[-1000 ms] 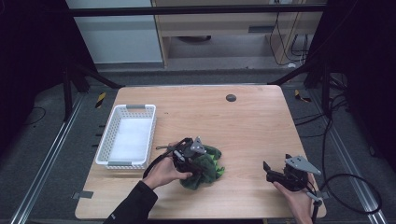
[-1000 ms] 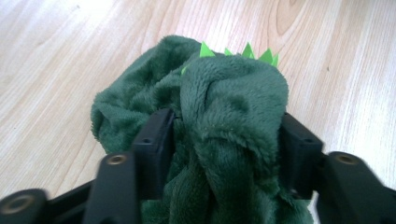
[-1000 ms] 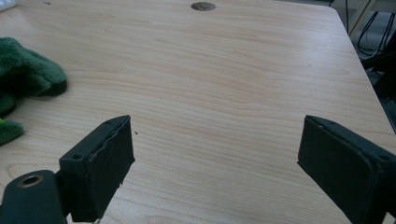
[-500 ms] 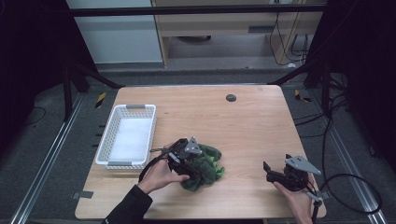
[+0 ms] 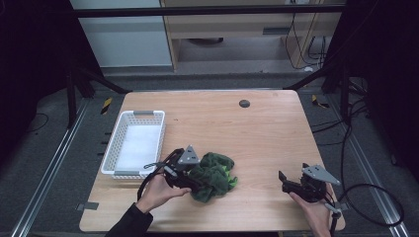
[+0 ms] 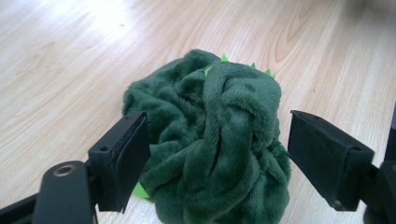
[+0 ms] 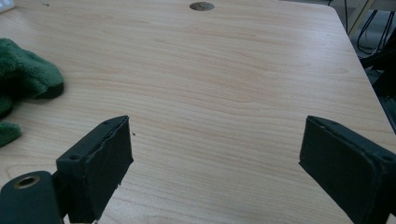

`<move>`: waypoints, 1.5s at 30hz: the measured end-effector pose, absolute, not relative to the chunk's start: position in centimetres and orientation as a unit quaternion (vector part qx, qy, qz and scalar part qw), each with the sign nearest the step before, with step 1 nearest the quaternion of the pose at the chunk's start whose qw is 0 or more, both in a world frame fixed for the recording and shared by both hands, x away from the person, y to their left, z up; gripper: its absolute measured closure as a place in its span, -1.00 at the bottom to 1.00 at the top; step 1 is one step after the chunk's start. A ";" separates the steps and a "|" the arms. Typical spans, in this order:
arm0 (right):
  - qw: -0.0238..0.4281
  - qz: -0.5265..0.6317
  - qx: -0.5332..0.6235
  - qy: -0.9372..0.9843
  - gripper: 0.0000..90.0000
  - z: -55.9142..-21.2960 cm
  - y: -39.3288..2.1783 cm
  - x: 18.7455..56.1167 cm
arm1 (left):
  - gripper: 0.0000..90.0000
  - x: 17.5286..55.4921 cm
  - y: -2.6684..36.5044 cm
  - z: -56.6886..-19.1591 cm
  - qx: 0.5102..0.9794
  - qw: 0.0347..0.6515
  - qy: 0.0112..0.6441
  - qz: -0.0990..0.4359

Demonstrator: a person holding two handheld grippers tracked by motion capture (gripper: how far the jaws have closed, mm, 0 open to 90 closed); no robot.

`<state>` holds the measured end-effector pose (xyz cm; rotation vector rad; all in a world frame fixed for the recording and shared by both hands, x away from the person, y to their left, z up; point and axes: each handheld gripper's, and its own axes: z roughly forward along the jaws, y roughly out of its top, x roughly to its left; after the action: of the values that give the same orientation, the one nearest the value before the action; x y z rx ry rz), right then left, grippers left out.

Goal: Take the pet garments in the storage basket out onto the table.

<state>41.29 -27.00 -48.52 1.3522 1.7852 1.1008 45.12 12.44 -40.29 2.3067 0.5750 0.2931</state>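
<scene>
A crumpled dark green plush cloth (image 5: 215,175) with light green spikes lies on the wooden table (image 5: 222,128), front centre. My left gripper (image 5: 195,180) reaches it from the left, held in a hand. In the left gripper view the cloth (image 6: 215,140) bulges between the two black jaws of the gripper (image 6: 219,163), which stand wide apart on either side of it, so the gripper is open. My right gripper (image 5: 285,182) hovers near the front right corner, well apart from the cloth. Its jaws are open over bare wood (image 7: 215,163), and the cloth's edge (image 7: 25,81) shows at far left.
A white plastic basket (image 5: 141,113) stands at the table's left side, just behind my left hand. A small dark round grommet (image 5: 244,103) sits near the far edge, also the grommet (image 7: 202,6) ahead of my right gripper. Black frame posts flank the table.
My left gripper has drawn back a little to the left along the cloth. The cloth stays in the same spot. My right gripper has not moved.
</scene>
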 end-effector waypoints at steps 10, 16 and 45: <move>0.316 0.418 0.515 0.678 -0.80 -48.5 -27.0 41.3 | -0.55 44.0 15.7 -40.4 0.858 0.413 0.268 0.144; 0.315 0.418 0.516 0.678 -0.80 -48.5 -27.0 41.3 | -0.53 43.4 17.2 -40.4 0.839 0.434 0.289 0.157; 0.319 0.414 0.509 0.683 -0.80 -48.6 -26.7 41.1 | -0.27 40.9 25.4 -42.2 0.728 0.465 0.433 0.257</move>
<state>41.09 -26.72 -48.59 1.3388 1.7970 1.0899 40.92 25.37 -42.19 1.7881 1.0628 0.6307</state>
